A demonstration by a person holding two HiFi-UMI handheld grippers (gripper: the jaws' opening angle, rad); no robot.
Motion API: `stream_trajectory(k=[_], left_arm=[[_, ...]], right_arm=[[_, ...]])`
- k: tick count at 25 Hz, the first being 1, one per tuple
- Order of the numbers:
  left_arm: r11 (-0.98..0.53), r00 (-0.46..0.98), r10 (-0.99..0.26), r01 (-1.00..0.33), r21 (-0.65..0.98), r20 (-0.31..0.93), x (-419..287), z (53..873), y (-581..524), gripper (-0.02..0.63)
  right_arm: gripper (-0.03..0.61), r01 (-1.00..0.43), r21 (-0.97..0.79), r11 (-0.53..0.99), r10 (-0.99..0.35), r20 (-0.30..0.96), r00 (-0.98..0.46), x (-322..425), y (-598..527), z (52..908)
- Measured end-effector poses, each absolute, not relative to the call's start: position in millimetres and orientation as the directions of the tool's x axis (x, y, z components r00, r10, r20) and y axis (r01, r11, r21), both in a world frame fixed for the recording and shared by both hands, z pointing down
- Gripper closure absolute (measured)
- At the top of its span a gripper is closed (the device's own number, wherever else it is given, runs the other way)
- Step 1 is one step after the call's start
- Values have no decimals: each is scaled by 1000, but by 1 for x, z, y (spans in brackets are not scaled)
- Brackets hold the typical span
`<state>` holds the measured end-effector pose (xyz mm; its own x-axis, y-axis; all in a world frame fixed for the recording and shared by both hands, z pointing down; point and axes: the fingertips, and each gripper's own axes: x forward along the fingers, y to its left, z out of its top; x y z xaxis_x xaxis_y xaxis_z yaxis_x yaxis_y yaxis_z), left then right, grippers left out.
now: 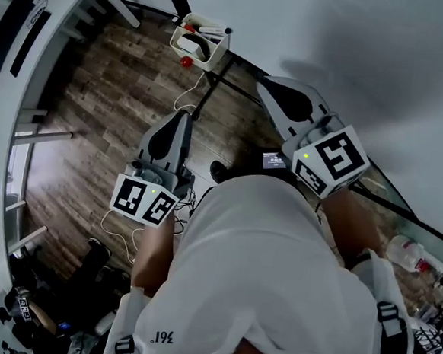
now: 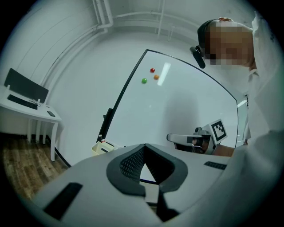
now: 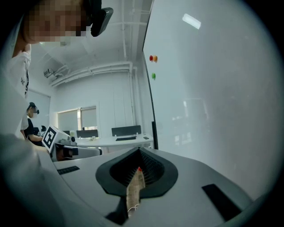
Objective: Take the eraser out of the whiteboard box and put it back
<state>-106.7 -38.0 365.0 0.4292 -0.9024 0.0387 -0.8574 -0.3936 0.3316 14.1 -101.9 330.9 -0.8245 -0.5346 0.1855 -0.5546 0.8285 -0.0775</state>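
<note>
The cream whiteboard box (image 1: 202, 41) hangs at the whiteboard's lower edge and holds markers; I cannot make out an eraser in it. The same box (image 2: 103, 147) shows small just past my left jaws. My left gripper (image 1: 184, 114) is shut and empty, pointing level towards the board from well short of the box. In its own view my left gripper (image 2: 144, 145) has its tips meeting. My right gripper (image 1: 265, 83) is beside the whiteboard (image 1: 353, 53), to the right of the box. In its own view my right gripper (image 3: 140, 150) looks shut with nothing held.
Red, orange and green magnets (image 2: 152, 70) sit high on the board. A white desk (image 2: 26, 108) stands left. Cables (image 1: 183, 101) trail over the wood floor (image 1: 96, 124), with a red object (image 1: 186, 61) under the box. A spray bottle (image 1: 406, 252) lies right, clutter (image 1: 35, 310) at lower left.
</note>
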Motion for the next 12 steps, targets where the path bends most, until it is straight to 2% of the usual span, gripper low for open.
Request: stream_trajectory(k=[12], left_arm=[[-363, 418, -905, -853, 375, 77, -113, 383, -28, 607]], right_arm=[[554, -548, -105, 830, -517, 228, -825, 9, -91, 351]])
